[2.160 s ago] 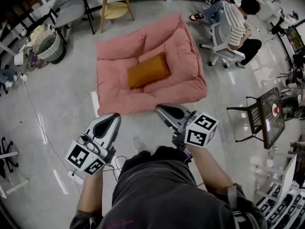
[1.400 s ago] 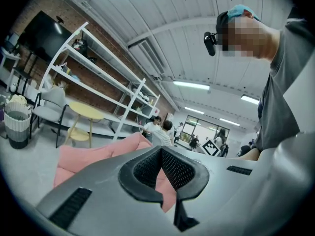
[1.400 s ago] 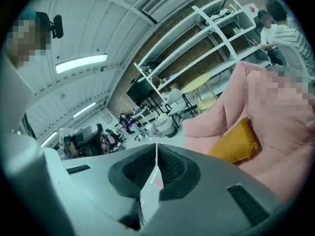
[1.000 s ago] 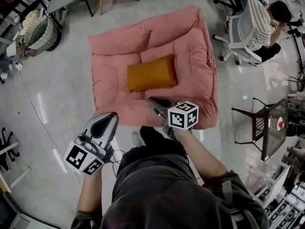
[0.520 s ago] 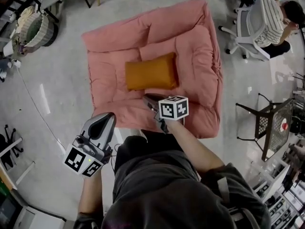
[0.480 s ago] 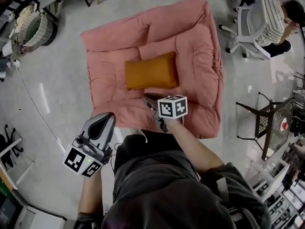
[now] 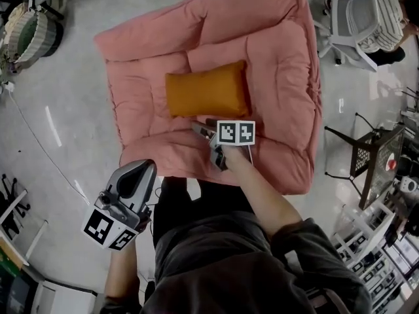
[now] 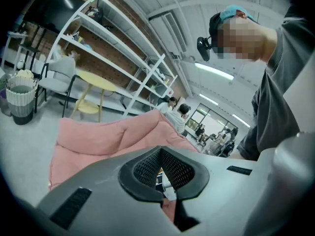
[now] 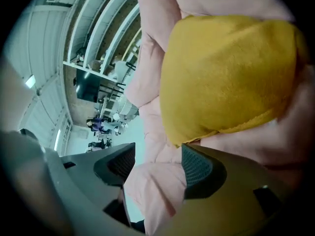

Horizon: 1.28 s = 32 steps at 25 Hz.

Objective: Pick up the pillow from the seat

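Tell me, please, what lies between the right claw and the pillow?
Only the pink seat; the right claw, jaws just opened, straddles a fold, per the right gripper view.

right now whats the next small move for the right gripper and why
Probably ease the right gripper forward until the near edge of the pillow sits between its jaws, then close. Its jaws have just been opening and stand apart, with only the pink seat between them; the pillow's edge lies just ahead.
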Each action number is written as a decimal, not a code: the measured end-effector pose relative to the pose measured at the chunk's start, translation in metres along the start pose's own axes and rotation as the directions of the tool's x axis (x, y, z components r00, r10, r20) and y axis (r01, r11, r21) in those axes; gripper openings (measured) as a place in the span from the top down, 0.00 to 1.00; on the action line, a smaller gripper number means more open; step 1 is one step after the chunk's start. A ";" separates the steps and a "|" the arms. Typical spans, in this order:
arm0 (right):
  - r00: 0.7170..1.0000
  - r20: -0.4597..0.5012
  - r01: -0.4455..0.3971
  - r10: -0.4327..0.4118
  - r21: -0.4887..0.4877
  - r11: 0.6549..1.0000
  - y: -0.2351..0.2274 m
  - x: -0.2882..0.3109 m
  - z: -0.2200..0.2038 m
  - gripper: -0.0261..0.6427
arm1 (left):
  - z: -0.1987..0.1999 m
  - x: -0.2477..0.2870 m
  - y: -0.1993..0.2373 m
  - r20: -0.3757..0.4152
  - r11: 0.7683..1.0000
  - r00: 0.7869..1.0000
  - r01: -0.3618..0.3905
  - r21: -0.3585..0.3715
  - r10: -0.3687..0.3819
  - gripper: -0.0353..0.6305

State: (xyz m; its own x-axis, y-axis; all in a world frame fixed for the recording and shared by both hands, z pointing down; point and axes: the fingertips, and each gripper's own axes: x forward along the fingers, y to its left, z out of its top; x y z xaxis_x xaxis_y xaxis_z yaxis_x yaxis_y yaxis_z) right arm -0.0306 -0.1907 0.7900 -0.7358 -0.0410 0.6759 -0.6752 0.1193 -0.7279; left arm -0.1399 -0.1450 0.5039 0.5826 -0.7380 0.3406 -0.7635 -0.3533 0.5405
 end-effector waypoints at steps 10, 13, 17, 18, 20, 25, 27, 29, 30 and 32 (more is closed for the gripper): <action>0.977 0.102 0.171 -0.189 0.164 0.972 -0.059 0.039 0.008 0.48 | -0.017 0.008 0.042 -0.089 0.993 0.990 0.105 -0.048 -0.109 0.93; 0.962 0.188 0.172 -0.197 0.141 0.975 -0.071 0.045 0.022 0.45 | -0.025 0.011 0.055 -0.110 0.990 0.985 0.128 -0.061 -0.134 0.93; 0.941 0.294 0.156 -0.170 0.070 0.985 -0.076 0.050 0.039 0.43 | -0.033 0.010 0.071 -0.131 0.987 0.980 0.137 -0.081 -0.147 0.93; 0.936 0.312 0.152 -0.164 0.060 0.986 -0.077 0.052 0.042 0.42 | -0.035 0.010 0.075 -0.135 0.987 0.980 0.137 -0.086 -0.148 0.93; 0.926 0.344 0.150 -0.155 0.042 0.988 -0.079 0.053 0.048 0.42 | -0.040 0.011 0.080 -0.142 0.986 0.978 0.138 -0.096 -0.151 0.93; 0.904 0.407 0.135 -0.133 0.025 0.991 -0.073 0.051 0.061 0.43 | -0.048 0.013 0.083 -0.154 0.982 0.974 0.148 -0.115 -0.165 0.93; 0.900 0.425 0.097 -0.102 0.034 0.995 -0.069 0.051 0.065 0.43 | -0.047 0.013 0.084 -0.151 0.982 0.974 0.153 -0.114 -0.169 0.93; 0.895 0.440 0.053 -0.072 0.056 0.997 -0.066 0.048 0.068 0.42 | -0.045 0.014 0.084 -0.148 0.982 0.974 0.154 -0.113 -0.169 0.93; 0.892 0.447 0.036 -0.066 0.074 0.997 -0.065 0.047 0.069 0.42 | -0.044 0.014 0.084 -0.147 0.982 0.975 0.153 -0.113 -0.169 0.93; 0.887 0.453 0.030 -0.085 0.127 0.991 -0.069 0.046 0.071 0.43 | -0.041 0.015 0.083 -0.144 0.982 0.975 0.153 -0.110 -0.168 0.93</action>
State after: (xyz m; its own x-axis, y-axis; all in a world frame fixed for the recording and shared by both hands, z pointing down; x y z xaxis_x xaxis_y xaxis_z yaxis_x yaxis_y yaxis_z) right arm -0.0218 -0.2708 0.8628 -0.6188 -0.4959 0.6092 -0.6980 -0.0087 -0.7161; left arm -0.1836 -0.1615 0.5854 0.7365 -0.5777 0.3519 -0.6300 -0.3965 0.6677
